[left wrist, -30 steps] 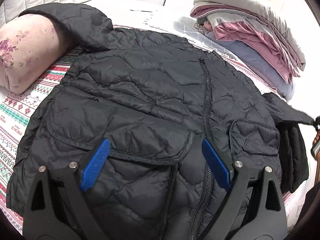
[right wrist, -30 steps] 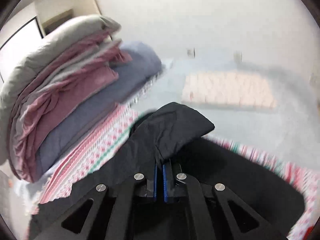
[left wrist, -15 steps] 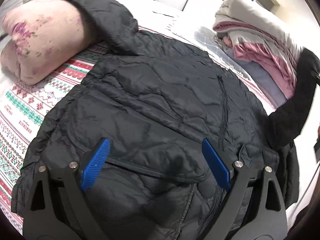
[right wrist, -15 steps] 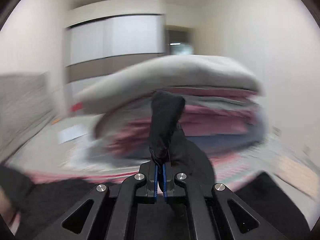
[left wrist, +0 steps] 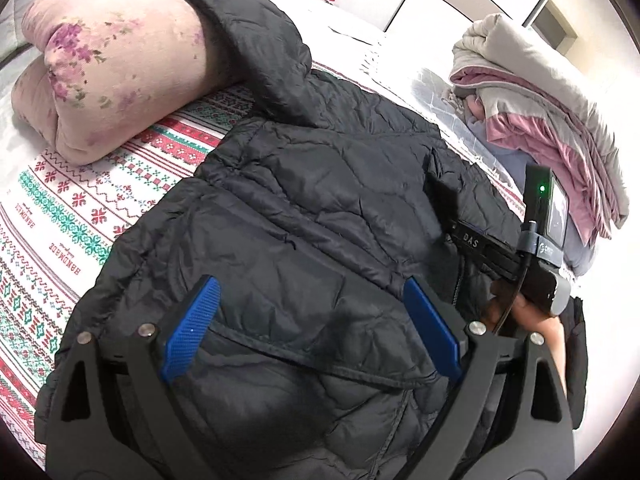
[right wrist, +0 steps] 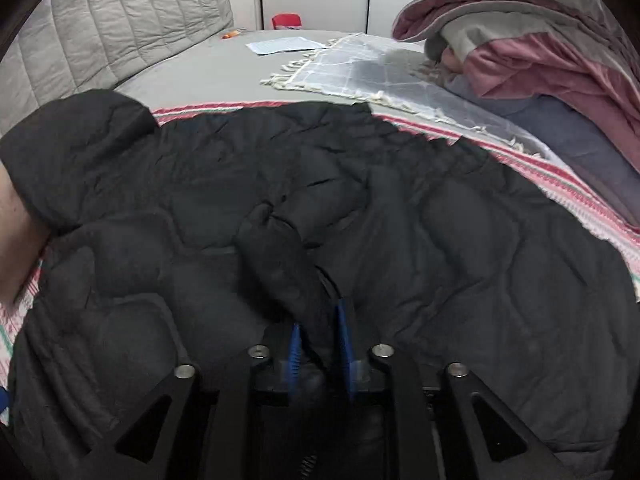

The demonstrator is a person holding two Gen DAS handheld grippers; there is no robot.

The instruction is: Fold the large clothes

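A black quilted jacket [left wrist: 304,208] lies front up and zipped on the bed, its hood resting against a pillow. My left gripper [left wrist: 310,286] hovers open above the lower front pocket, with nothing between its blue pads. My right gripper [left wrist: 452,228] reaches in from the right, over the jacket's chest. In the right wrist view the black sleeve [right wrist: 276,256] lies folded across the jacket [right wrist: 440,240]. Its cuff end sits between the pads of the right gripper [right wrist: 318,318], whose jaws are opening and stand a little apart.
A pink floral pillow [left wrist: 108,76] lies at the far left on the patterned bedspread [left wrist: 60,216]. A stack of folded blankets [left wrist: 552,120] stands at the right, beside a fringed white cloth [right wrist: 380,76]. A padded headboard [right wrist: 100,28] runs behind. A person's hand [left wrist: 532,316] holds the right gripper.
The right gripper swung the pinched sleeve from the jacket's right side over onto its front and came down; its pads have parted. The left gripper shifted slightly and stayed open.
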